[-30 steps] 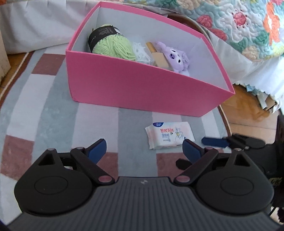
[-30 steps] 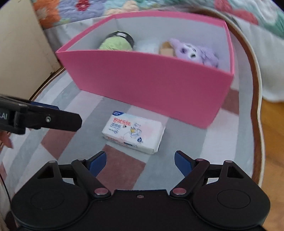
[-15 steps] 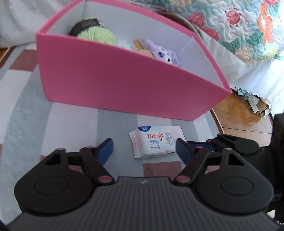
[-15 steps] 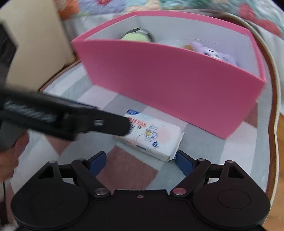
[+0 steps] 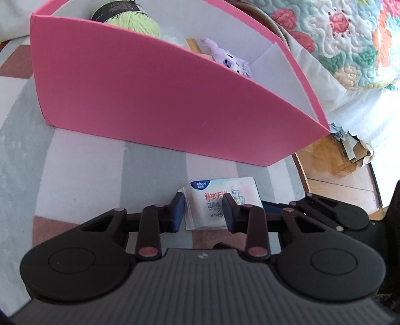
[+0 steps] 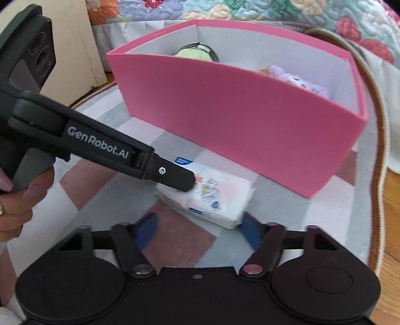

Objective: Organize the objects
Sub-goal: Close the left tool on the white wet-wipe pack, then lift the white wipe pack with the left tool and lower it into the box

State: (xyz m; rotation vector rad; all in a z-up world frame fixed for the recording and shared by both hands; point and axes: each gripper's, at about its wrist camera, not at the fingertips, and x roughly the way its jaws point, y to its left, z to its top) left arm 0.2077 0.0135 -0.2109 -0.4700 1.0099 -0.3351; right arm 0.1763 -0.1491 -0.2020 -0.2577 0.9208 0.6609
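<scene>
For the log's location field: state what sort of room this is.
Probably a bedroom: a floral quilt hangs over a bed's edge behind the pink box, which sits on a striped rug over wooden floor.

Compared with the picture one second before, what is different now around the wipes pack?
The left gripper came down to the wipes pack on the rug; its jaws are closing, pads pressing the pack. The right gripper jaws are closing too, the pack's near corner between them, no firm grip visible. The pink box, yarn and purple plush stayed put.
</scene>
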